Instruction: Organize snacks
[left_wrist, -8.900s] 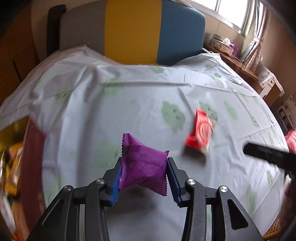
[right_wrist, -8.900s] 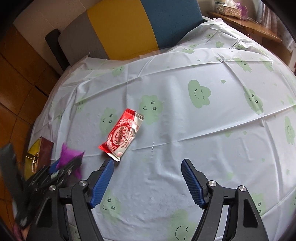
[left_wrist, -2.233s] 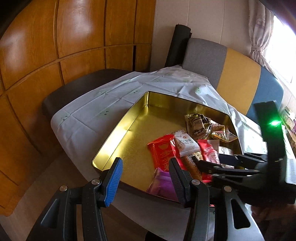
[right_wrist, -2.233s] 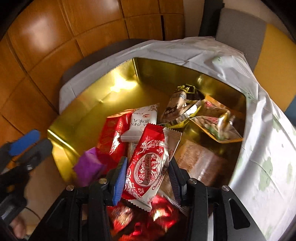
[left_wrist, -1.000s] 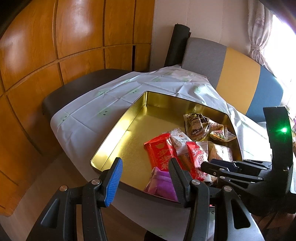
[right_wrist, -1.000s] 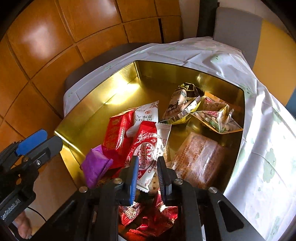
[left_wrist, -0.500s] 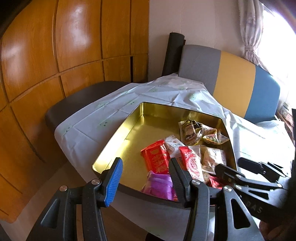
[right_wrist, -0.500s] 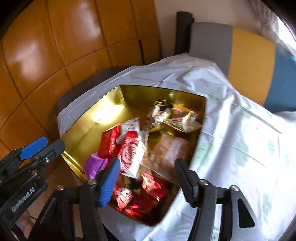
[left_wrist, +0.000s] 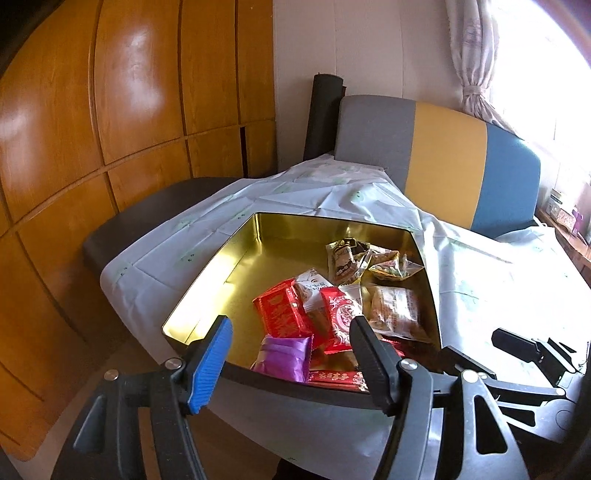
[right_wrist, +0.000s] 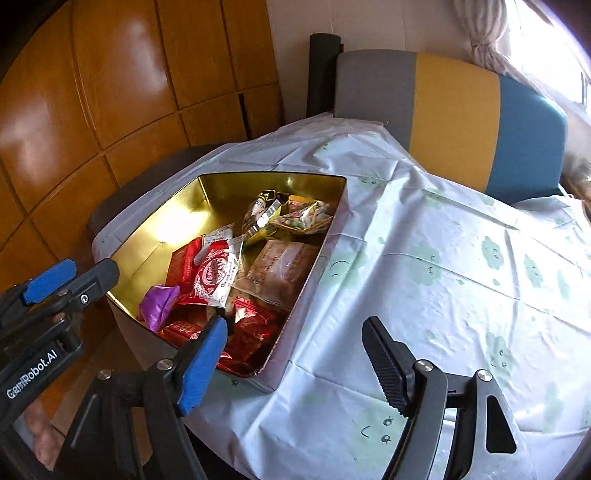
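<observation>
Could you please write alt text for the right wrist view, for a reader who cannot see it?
The open, empty right gripper hangs over a cloud-print tablecloth beside a gold tin filled with snack packets, including a red-and-white chocolate wafer packet and a purple packet. The left gripper shows at left.

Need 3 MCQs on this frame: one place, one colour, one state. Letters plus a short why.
1. Where does the purple packet lie?
A. in the gold tin, at its near edge
B. on the tablecloth
C. between the left tongs

2. What colour is the middle stripe of the chair back?
A. red
B. yellow
C. green

3. What state are the right tongs in?
A. shut on a red packet
B. shut on nothing
C. open and empty

Answers:
1 A: the packet rests inside the tin by the near wall.
2 B: yellow sits between grey and blue.
3 C: the jaws stand apart, having just been opening, with only tablecloth behind the gap.
</observation>
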